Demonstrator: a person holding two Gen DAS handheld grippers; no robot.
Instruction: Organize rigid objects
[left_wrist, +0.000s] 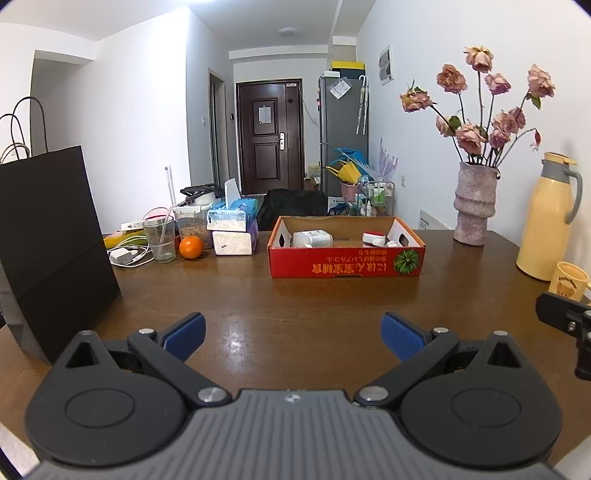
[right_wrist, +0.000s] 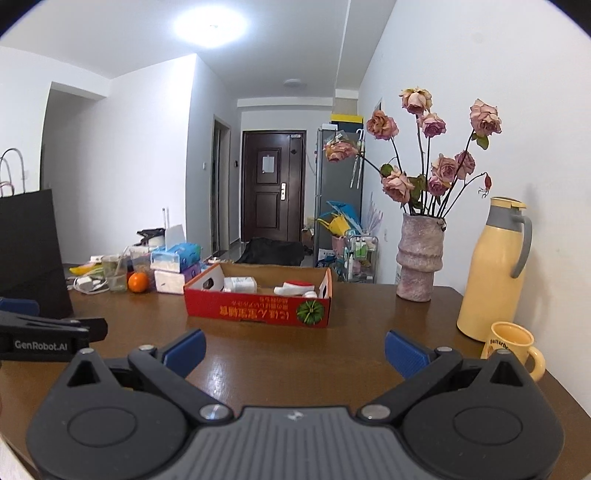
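Box (left_wrist: 345, 264): light card tray at the table's (left_wrist: 295, 314) far edge; bottles (left_wrist: 312, 238) inside judged rigid, light, best pinched across the body. Left gripper (left_wrist: 293, 336) and right gripper (right_wrist: 294, 349) spread wide, empty.

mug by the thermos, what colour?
Pale yellow mug with dark lettering on the side, clearest in the right wrist view.
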